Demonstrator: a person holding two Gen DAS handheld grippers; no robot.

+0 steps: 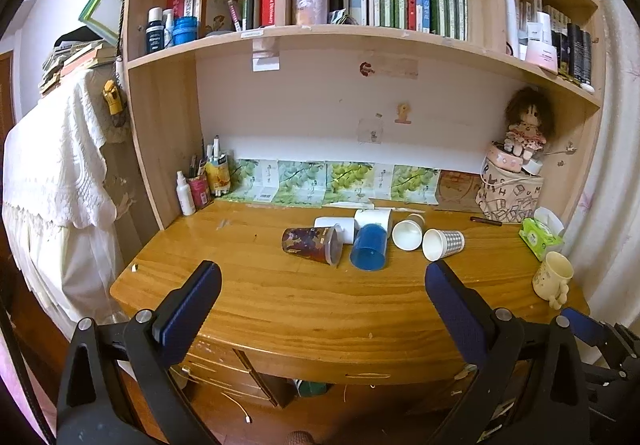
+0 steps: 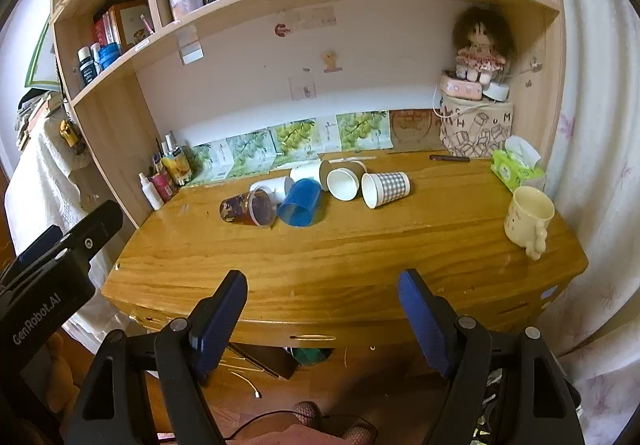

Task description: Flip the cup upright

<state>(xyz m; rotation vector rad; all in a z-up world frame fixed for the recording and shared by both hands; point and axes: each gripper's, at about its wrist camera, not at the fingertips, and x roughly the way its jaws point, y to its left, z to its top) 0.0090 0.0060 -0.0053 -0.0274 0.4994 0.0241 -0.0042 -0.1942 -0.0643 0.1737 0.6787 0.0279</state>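
Observation:
Several cups lie on their sides in a cluster at the middle back of the wooden desk: a dark patterned cup, a blue cup, two white cups behind them, a brown paper cup and a checked paper cup. The right wrist view shows the same dark cup, blue cup and checked cup. My left gripper hovers over the desk's front edge, open and empty. My right gripper is also open and empty, short of the front edge.
A cream mug stands upright at the desk's right end, with a green tissue pack behind it. A pen holder and bottles fill the back left corner. A doll on boxes sits back right. Bookshelves hang above the desk.

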